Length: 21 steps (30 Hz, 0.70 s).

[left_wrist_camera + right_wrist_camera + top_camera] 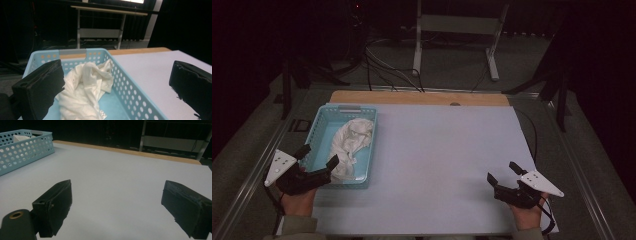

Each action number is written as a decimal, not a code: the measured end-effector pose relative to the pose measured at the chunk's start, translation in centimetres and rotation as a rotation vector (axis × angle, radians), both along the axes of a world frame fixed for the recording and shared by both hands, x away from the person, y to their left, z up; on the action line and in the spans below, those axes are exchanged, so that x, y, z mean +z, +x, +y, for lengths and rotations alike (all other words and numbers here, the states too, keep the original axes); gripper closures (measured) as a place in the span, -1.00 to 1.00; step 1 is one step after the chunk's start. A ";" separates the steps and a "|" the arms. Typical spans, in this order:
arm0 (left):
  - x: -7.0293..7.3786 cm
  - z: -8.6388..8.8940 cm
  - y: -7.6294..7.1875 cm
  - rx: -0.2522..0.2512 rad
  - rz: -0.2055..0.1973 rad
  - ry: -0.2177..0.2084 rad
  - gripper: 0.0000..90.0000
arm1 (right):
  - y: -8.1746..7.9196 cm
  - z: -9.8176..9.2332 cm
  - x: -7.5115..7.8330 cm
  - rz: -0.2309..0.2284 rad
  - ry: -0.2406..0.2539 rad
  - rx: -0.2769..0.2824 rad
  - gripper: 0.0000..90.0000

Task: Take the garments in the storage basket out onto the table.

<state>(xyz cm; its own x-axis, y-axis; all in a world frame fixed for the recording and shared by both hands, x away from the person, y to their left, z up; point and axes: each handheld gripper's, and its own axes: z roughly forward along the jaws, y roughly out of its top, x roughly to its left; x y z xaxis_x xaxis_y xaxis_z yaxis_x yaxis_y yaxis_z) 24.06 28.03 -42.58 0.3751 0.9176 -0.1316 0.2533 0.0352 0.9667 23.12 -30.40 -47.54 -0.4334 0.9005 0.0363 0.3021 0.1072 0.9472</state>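
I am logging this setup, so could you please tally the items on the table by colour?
Light blue: 1, the perforated basket
White: 1, the crumpled cloth lying inside the basket
Black: 2, the left gripper and the right gripper, both with jaws open
Total: 4

each hand carries a black two-jaw tool: the left gripper [318,156] and right gripper [503,171] have blocky matte jaws, a pale grey three-cornered plate dotted with small holes, and trailing black cable. sleeves are greyish.
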 end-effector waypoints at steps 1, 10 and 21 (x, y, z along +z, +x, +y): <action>0.0 0.0 0.1 0.001 -0.001 -0.003 -1.00 | 0.0 0.0 0.0 0.001 -0.001 -0.002 -0.78; 0.9 0.4 1.4 -0.001 -0.006 -0.014 -1.00 | 0.0 0.0 -0.1 0.004 -0.003 -0.004 -0.78; 1.5 0.5 3.5 0.013 -0.011 0.014 -1.00 | 0.1 0.0 -0.1 0.007 -0.006 -0.008 -0.78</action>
